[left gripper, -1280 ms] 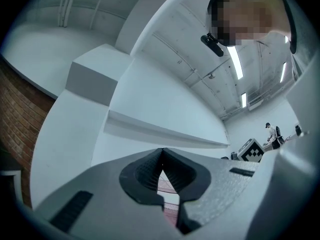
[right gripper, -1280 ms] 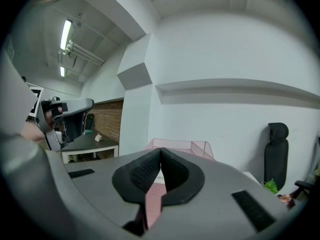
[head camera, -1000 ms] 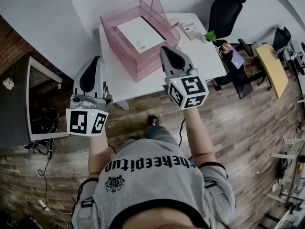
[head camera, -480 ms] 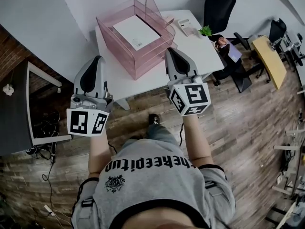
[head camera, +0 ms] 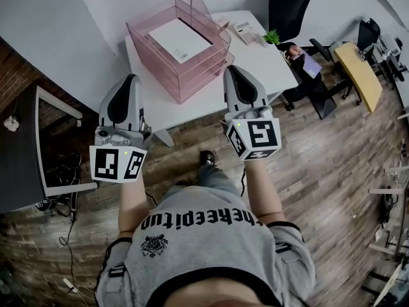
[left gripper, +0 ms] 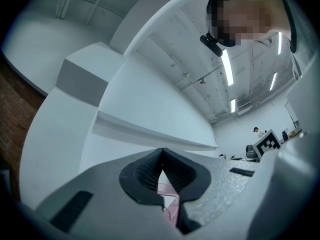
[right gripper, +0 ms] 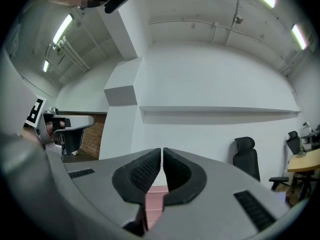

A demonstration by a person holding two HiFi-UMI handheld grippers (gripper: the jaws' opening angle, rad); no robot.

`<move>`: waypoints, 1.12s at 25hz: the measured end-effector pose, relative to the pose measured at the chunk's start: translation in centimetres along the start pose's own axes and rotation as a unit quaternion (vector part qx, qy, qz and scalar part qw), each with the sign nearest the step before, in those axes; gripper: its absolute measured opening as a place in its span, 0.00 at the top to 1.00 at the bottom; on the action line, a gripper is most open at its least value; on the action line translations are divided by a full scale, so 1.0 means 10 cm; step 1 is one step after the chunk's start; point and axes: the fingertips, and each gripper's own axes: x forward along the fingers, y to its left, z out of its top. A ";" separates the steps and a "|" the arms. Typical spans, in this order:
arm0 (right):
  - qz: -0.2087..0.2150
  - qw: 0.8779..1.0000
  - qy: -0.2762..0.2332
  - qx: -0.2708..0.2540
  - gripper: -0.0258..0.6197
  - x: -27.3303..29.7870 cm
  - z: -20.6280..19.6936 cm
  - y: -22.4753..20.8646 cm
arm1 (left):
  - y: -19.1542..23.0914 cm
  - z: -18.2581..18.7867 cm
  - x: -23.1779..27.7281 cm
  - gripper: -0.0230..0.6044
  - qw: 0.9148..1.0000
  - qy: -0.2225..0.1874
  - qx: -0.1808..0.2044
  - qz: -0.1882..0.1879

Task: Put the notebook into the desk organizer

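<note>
A pink tiered desk organizer (head camera: 192, 59) stands on the white table (head camera: 255, 62). A white notebook (head camera: 180, 39) lies flat in its top tray. My left gripper (head camera: 132, 80) is held off the table's near left corner, jaws shut and empty. My right gripper (head camera: 232, 72) hovers over the table's front edge, just right of the organizer, also shut with nothing in it. In the left gripper view the gripper (left gripper: 161, 156) has its pads pressed together. The right gripper view shows its gripper (right gripper: 162, 156) closed too, with a sliver of pink organizer (right gripper: 155, 201) below.
A calculator (head camera: 245, 32) and a small green plant (head camera: 271, 37) sit at the table's far right. A black office chair (head camera: 289, 5) stands behind it, another desk (head camera: 358, 69) further right. Wooden floor lies below me, cables at the left.
Both grippers stay shut and raised. The table and organizer have drifted slightly up and left in the head view, and the right gripper has shifted a little down and right.
</note>
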 end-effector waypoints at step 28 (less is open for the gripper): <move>-0.027 0.999 -0.029 0.013 0.96 -0.31 0.11 0.10 | 0.00 0.08 -0.24 0.96 1.000 -0.007 -0.007 0.006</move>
